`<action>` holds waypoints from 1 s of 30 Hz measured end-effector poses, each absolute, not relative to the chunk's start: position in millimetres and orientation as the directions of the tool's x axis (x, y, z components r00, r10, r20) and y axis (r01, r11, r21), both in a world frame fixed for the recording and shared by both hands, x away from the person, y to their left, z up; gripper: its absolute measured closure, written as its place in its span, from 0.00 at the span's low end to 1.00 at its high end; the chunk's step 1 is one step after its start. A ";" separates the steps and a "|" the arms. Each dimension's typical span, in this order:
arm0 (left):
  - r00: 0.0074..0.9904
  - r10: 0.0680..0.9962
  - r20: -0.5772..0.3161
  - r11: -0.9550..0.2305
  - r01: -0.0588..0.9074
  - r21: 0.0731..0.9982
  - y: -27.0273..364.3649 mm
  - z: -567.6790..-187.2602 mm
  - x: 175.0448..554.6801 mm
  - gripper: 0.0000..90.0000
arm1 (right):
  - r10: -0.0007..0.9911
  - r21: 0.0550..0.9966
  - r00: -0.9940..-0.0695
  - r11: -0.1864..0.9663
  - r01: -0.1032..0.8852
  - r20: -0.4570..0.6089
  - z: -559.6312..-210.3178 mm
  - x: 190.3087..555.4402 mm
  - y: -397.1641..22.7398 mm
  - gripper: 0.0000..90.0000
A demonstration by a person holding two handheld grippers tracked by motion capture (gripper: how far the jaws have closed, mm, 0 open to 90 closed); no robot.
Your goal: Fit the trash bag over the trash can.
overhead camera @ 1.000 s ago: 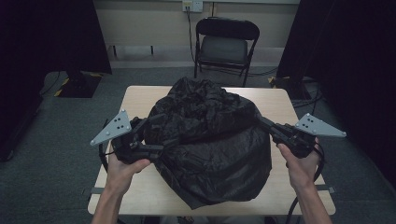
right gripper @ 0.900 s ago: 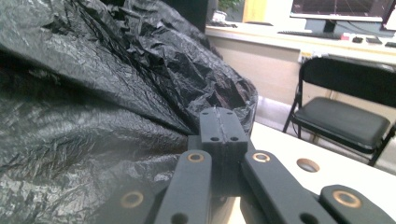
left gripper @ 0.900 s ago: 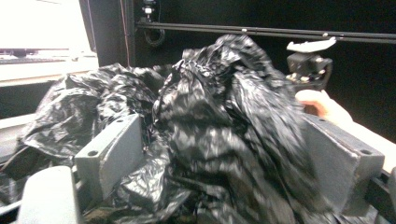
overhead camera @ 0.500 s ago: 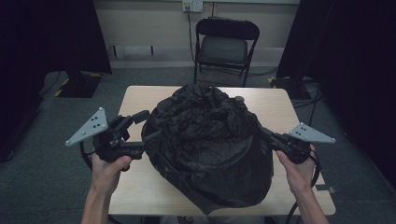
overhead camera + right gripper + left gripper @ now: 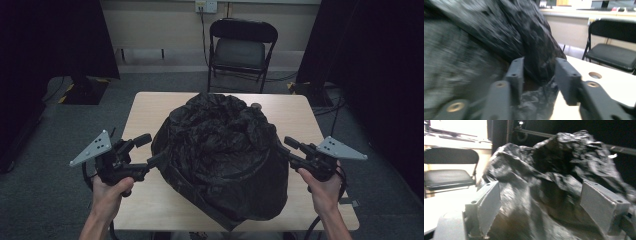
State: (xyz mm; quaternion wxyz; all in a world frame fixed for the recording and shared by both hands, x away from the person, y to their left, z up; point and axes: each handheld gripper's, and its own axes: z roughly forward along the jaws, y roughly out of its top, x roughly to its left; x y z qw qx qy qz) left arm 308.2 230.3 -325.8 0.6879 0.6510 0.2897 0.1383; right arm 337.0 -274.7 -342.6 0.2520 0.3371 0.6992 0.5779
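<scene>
Fingers (image 5: pixel 567 80) newly parted around bag (image 5: pixel 220 150)

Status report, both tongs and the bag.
Left tongs open beside crumpled black plastic bag. Right tongs just opening, bag fold between jaws. Nothing blocking.

Light wooden table (image 5: pixel 145 107), crumpled black plastic bag (image 5: pixel 220 150) lying directly on it, covering the middle

The bag (image 5: pixel 222 155) sits in the middle of the table (image 5: pixel 300 107). Left gripper (image 5: pixel 147 149) is just left of it, right gripper (image 5: pixel 289 150) at its right edge. Chair (image 5: pixel 241 47) stands behind the table.
</scene>
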 end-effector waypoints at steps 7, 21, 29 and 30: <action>0.819 0.542 -0.187 0.069 0.179 0.981 211.2 -324.3 294.2 0.17 | 0.708 0.995 -0.705 0.036 0.092 0.040 -328.4 303.2 -273.9 0.35; 0.867 0.488 -0.099 -0.073 0.154 0.985 190.2 -333.5 293.9 0.70 | 0.549 0.982 -0.834 0.123 0.143 0.053 -346.7 299.5 -251.3 0.30; 0.879 0.467 -0.098 -0.094 0.160 0.983 185.5 -342.7 295.2 0.98 | 0.483 0.982 -0.875 0.148 0.121 0.036 -350.7 298.9 -244.5 0.81; 0.875 0.474 -0.101 -0.094 0.165 0.982 185.6 -344.6 295.3 1.00 | 0.476 0.982 -0.878 0.142 0.122 0.040 -351.1 299.5 -246.4 0.91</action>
